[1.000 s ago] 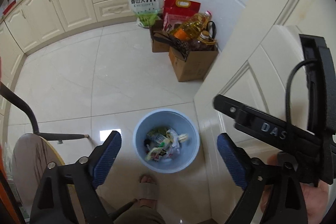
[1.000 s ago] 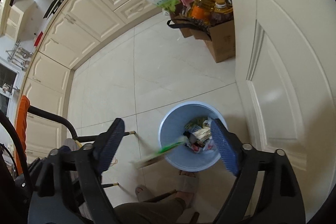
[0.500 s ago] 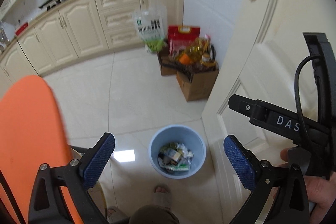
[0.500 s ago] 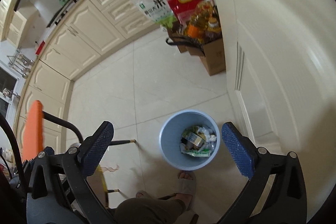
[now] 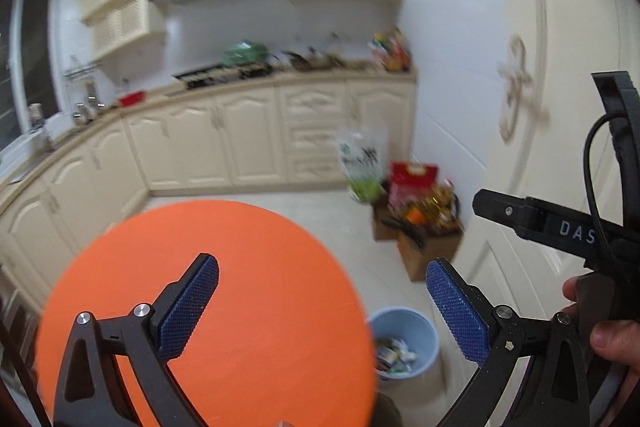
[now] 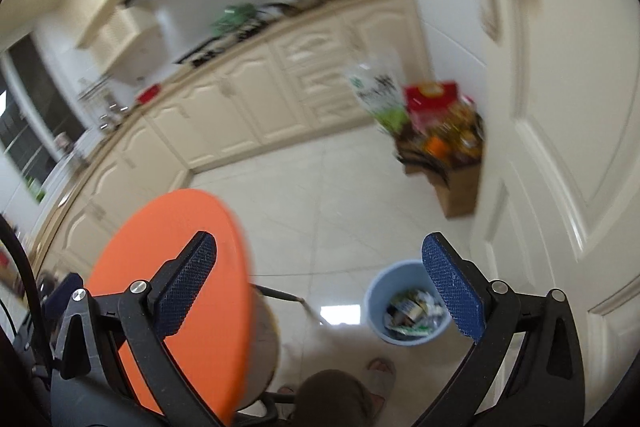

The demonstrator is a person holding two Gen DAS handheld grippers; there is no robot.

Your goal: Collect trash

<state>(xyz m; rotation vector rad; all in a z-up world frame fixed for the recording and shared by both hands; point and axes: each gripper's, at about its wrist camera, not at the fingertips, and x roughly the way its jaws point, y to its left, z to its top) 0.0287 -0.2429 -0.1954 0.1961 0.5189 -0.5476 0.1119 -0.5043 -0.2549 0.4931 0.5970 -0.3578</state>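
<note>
A light blue trash bin stands on the tiled floor by the door, with several wrappers inside; it also shows in the right wrist view with its wrappers. My left gripper is open and empty, raised above the round orange tabletop. My right gripper is open and empty, held high between the orange tabletop and the bin. The right gripper's body shows at the right of the left wrist view.
A cardboard box of groceries and a rice bag stand by the wall next to the cream door. Cream cabinets line the far side. My foot is beside the bin.
Both grippers have lifted and tilted up from looking down into the bin, so the kitchen counter and upper cabinets show. The orange tabletop has come under the left gripper. Both stay open.
</note>
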